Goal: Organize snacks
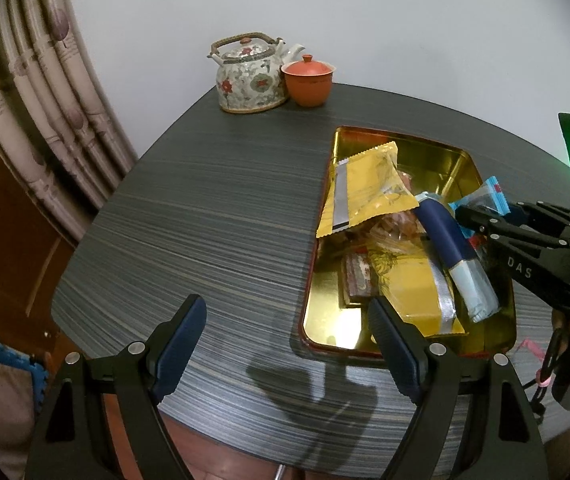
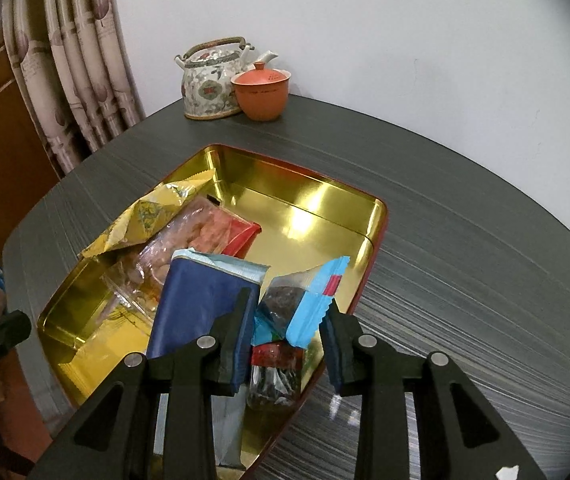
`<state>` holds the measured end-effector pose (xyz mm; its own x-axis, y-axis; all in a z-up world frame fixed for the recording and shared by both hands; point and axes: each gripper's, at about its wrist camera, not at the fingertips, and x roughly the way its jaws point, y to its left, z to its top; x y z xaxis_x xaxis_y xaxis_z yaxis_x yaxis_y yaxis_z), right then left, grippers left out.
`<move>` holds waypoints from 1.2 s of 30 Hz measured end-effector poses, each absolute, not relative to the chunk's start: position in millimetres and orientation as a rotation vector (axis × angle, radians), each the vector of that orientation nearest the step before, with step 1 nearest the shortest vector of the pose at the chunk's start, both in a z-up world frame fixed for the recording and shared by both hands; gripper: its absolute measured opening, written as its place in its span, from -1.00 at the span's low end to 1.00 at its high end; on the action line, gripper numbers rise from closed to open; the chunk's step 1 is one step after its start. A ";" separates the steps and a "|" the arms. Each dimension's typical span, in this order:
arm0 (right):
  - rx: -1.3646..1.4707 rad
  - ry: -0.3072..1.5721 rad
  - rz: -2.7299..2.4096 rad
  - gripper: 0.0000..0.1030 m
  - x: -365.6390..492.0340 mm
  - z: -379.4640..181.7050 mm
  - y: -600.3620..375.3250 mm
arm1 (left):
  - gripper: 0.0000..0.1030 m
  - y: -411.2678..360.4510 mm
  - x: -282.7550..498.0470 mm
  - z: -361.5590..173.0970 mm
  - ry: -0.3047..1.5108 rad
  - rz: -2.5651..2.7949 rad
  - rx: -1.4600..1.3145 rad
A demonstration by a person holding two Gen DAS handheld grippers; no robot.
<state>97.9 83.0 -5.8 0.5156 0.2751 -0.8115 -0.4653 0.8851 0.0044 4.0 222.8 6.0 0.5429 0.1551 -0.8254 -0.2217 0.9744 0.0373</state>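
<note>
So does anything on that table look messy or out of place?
Somewhat. The snack packets lie jumbled and overlapping in the gold tray, and one yellow packet leans over the tray's left edge. The teapot and orange lidded cup stand upright and tidy.

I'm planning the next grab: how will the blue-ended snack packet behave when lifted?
The blue packet is probably floppy: its crimped film end bends. Likely light, being small and thin. Its glossy wrapper may slip between the right tongs, which stand around it.

left gripper (image 1: 287, 344): jaws wide | right gripper (image 2: 287, 330): jaws parted
</note>
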 end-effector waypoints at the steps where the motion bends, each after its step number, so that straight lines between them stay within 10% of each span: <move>1: -0.227 0.929 0.447 -0.41 98.0 -6.2 83.0 | 0.62 222.4 4.0 6.0 0.973 0.223 -0.073; 36: -0.147 0.919 0.372 0.98 22.3 27.8 56.2 | 0.62 210.6 1.7 3.1 0.978 0.190 -0.032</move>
